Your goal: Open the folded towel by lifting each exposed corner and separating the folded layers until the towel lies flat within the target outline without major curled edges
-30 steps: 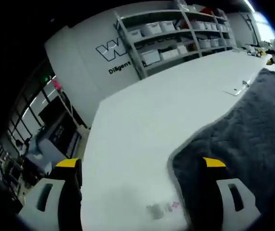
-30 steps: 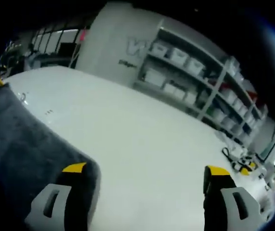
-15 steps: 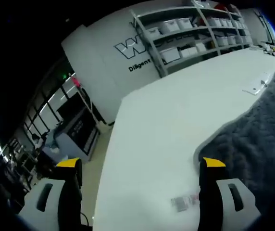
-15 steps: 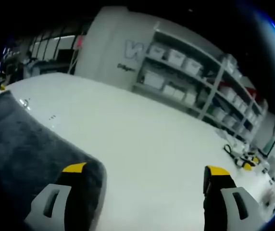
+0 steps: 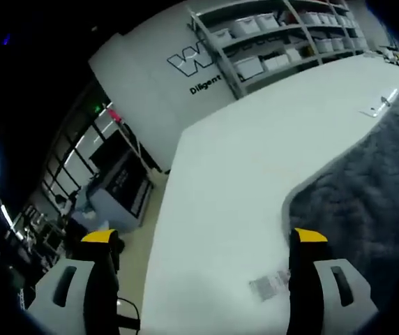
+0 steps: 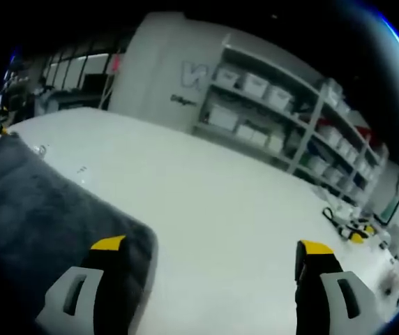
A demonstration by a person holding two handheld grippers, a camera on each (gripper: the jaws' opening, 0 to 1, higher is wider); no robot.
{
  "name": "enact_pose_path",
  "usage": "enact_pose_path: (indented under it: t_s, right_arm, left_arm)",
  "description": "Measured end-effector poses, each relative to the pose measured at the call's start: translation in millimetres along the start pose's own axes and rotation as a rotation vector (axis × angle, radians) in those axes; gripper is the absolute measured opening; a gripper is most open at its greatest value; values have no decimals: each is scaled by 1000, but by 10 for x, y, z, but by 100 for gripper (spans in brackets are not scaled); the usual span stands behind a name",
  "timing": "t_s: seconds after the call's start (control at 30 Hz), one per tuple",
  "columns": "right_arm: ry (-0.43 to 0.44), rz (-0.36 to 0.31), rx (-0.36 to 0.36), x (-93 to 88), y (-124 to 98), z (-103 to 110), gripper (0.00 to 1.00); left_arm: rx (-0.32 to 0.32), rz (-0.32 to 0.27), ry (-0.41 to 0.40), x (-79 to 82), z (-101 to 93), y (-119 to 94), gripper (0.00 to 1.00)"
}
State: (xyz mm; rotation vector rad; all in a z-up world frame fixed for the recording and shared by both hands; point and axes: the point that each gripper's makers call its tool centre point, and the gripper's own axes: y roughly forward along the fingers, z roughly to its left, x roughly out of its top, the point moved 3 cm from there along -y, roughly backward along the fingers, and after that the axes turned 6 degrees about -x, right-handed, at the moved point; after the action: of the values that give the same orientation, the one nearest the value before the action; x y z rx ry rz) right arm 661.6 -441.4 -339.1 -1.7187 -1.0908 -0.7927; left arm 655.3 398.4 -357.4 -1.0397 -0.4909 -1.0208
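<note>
Left gripper (image 5: 203,241) jaws were spread wide, gripping nothing; grey towel (image 5: 367,195) lay on the white surface (image 5: 241,160), its corner by the right jaw. Right gripper (image 6: 206,248) jaws also apart, empty, towel (image 6: 39,216) under the left jaw.

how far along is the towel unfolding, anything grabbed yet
Done: nothing visible; no opened layer can be made out. In hand: both grippers are open, straddling corners of the grey towel on the white table, left gripper at one, right gripper at another. Left: grip the corners, separate the layers, lay it flat.
</note>
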Motion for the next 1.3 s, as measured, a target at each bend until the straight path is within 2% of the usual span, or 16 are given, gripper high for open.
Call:
enact_pose_path:
  t_s: [0.13,0.27,0.4,0.43,0.47,0.5,0.6,0.7,0.83,0.9,0.93,0.97,1.0,1.1,1.23,1.3]
  right_arm:
    - [7,-10,-4,-18,-59,-29,100]
    - [20,-23,-6,44,-100,-98,100]
    - [25,-31,-4,38,-142,-104,100]
    - [30,-39,-1,67,-145,-97,100]
    - [36,-46,3,84,-153,-92,100]
    - [46,-56,9,100,-192,-73,100]
    - [60,-90,38,215,-266,-2,100]
    - [56,-111,57,247,-441,76,100]
    - [61,-144,72,370,-616,90,100]
    - [108,-149,82,402,-723,75,100]
    - [166,-144,86,408,-787,58,100]
    - [181,-148,92,423,-819,52,100]
    - [190,-157,98,441,-852,50,100]
    - [208,-210,110,514,-1085,146,100]
    - [162,-235,116,523,-1304,299,100]
    - [104,-244,85,492,-1408,323,100]
  left_arm:
    - [-23,0,-21,36,34,51,100]
    - [-27,-10,-46,70,114,88,100]
    - [-61,-67,-141,176,146,71,100]
    - [-62,-71,-137,183,162,67,99]
    - [-56,-135,-107,227,-58,-185,100]
    - [-77,-170,-115,258,-152,-275,100]
    - [-128,-265,-195,366,-259,-468,100]
    - [-166,-314,-241,437,-394,-687,100]
    - [-172,-336,-222,468,-550,-1062,100]
    - [-178,-363,-210,521,-634,-1197,100]
    - [-182,-359,-220,501,-587,-1215,100]
    - [-185,-348,-230,472,-590,-1257,100]
    - [-209,-310,-273,437,-436,-1075,100]
    - [-253,-322,-329,433,-267,-980,100]
    - [-250,-361,-357,415,-128,-1029,100]
    - [-209,-397,-366,423,-69,-1105,99]
